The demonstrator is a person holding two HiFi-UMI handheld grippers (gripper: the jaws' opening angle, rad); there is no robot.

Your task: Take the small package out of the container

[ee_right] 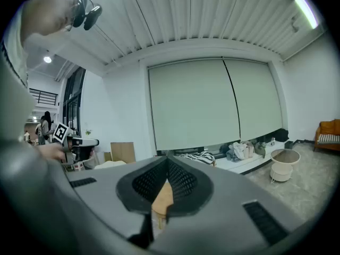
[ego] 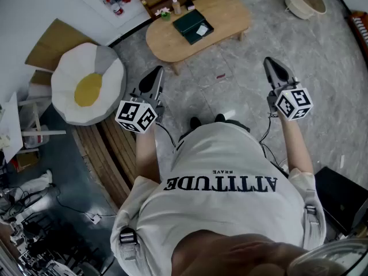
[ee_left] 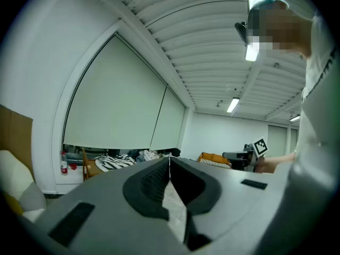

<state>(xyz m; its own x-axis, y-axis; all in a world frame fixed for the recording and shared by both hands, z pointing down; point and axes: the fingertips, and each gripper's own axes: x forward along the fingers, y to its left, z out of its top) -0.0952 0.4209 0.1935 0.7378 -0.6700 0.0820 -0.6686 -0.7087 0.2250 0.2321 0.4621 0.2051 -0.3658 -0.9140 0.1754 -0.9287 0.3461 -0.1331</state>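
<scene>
Because the oval table (ego: 230, 13) lies far off in the head view, its contents read poorly | both arms raised forward, left gripper (ego: 157, 72) and right gripper (ego: 270, 63) well short of the table, each pair of jaws pressed together on nothing | dark container (ego: 188, 23) on the table, small package (ego: 202, 30) seemingly inside.

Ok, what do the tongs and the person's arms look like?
Left tongs and right tongs: grey bodies, dark ribbed pointed pads, each with a white cube of black square markers and a thin black cable. White short-sleeved T-shirt, black lettering.
</scene>
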